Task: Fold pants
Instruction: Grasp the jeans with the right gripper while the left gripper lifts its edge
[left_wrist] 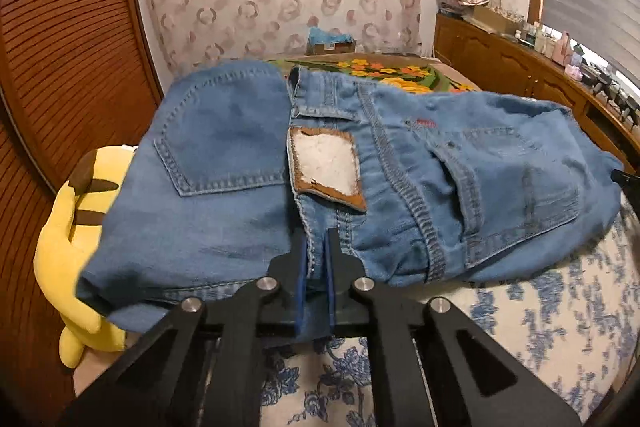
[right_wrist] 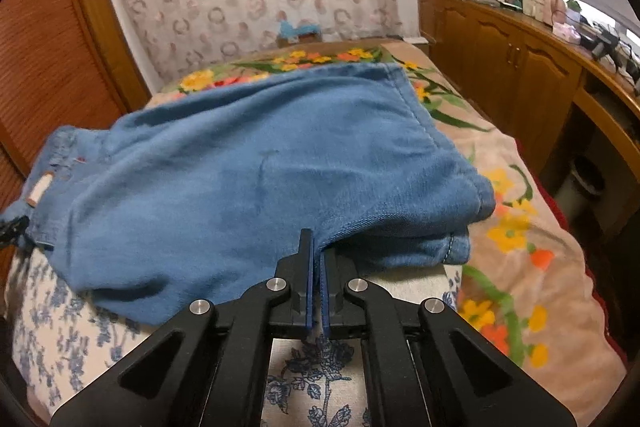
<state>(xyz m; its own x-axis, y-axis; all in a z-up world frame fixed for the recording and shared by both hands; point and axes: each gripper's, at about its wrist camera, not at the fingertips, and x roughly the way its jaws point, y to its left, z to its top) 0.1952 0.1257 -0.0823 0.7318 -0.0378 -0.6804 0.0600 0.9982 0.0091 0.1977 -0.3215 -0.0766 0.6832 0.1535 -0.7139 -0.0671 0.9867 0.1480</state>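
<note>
A bed (right_wrist: 532,267) under a flowered blanket and a blue-patterned white sheet (left_wrist: 560,327) filled a room lined with wooden cabinets (right_wrist: 500,39) and a slatted door (left_wrist: 60,67). The jeans (left_wrist: 240,155) lay bunched near the bed's near edge, beside a yellow plush toy (left_wrist: 60,247). The left tongs (left_wrist: 318,247) and right tongs (right_wrist: 317,259) were each clamped on denim.

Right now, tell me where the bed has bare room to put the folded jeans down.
Free: the flowered blanket right of and beyond the jeans, and the blue-print sheet at the near edge. Crowded: the left side, where a yellow plush toy sits against the jeans.
</note>
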